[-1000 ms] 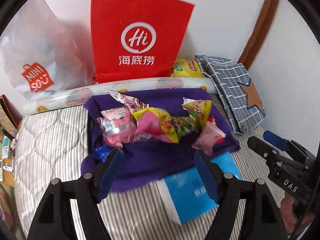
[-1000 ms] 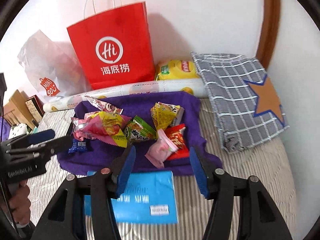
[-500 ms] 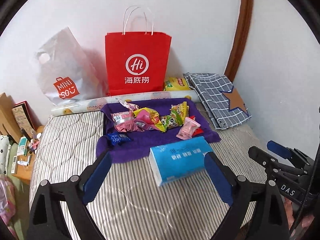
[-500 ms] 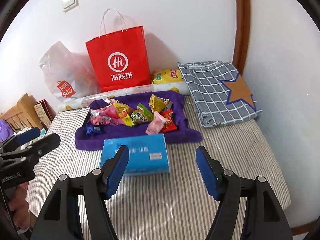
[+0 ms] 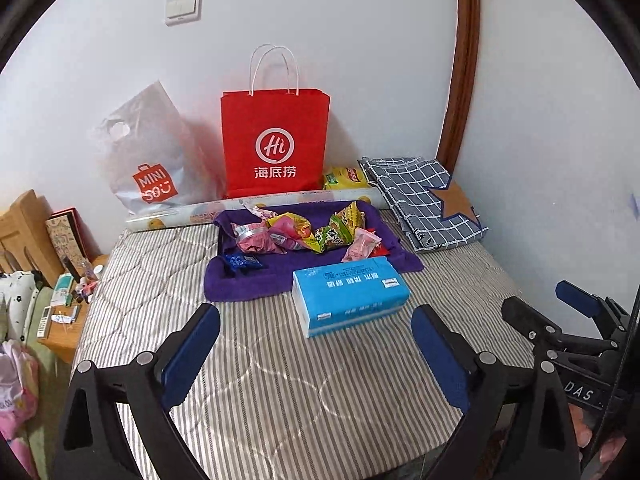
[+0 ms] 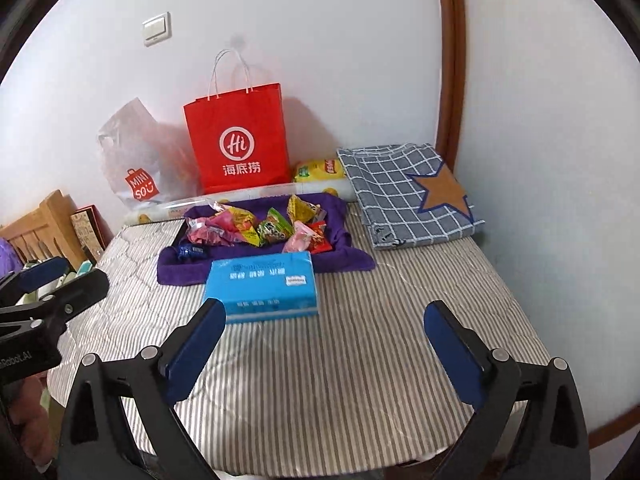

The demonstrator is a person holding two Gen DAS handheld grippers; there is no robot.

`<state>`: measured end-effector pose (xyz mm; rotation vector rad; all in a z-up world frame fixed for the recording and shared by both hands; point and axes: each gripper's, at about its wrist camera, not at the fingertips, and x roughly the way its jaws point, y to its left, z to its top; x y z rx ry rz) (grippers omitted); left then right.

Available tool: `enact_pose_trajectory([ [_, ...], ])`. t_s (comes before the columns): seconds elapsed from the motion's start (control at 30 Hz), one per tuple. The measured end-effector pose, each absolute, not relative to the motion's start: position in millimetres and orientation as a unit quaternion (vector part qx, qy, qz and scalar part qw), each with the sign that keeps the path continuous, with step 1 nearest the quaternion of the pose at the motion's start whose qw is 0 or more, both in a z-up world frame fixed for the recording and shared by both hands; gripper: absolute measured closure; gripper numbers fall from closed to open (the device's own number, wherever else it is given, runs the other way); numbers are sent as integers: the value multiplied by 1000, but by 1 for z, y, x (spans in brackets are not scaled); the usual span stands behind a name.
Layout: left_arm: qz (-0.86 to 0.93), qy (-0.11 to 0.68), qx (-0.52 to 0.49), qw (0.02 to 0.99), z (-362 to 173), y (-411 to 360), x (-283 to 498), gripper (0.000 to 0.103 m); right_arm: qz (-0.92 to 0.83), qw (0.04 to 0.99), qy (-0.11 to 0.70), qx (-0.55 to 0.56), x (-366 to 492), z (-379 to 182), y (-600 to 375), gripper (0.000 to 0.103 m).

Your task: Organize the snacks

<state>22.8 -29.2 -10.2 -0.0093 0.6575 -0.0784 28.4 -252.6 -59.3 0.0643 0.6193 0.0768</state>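
Note:
Several bright snack packets (image 5: 304, 234) (image 6: 256, 230) lie heaped on a purple cloth (image 5: 256, 280) (image 6: 176, 270) on the striped bed. A small blue packet (image 5: 242, 262) (image 6: 191, 252) lies apart at the cloth's left. A blue tissue pack (image 5: 348, 294) (image 6: 262, 286) lies in front of the cloth. My left gripper (image 5: 316, 338) is open and empty, held back above the bed's near part. My right gripper (image 6: 324, 338) is open and empty too, equally far back.
A red paper bag (image 5: 276, 140) (image 6: 240, 140), a white Minisou bag (image 5: 148, 160), a rolled mat (image 5: 180, 214) and a yellow packet (image 5: 344, 178) stand along the wall. A folded checked cloth (image 5: 424, 196) (image 6: 404, 196) lies at the right. A cluttered bedside table (image 5: 68, 308) is at the left.
Both grippers have pulled back and up from the snack pile, so the whole bed now shows. Both jaws have opened wider. The snacks and tissue pack have not moved.

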Motion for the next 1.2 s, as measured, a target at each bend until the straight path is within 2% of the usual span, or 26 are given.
enact_pose_trajectory([
  [1.2,-33,314,6,949,-9,-39,-3,5,37,960,274,32,-12,-52,-260,4],
])
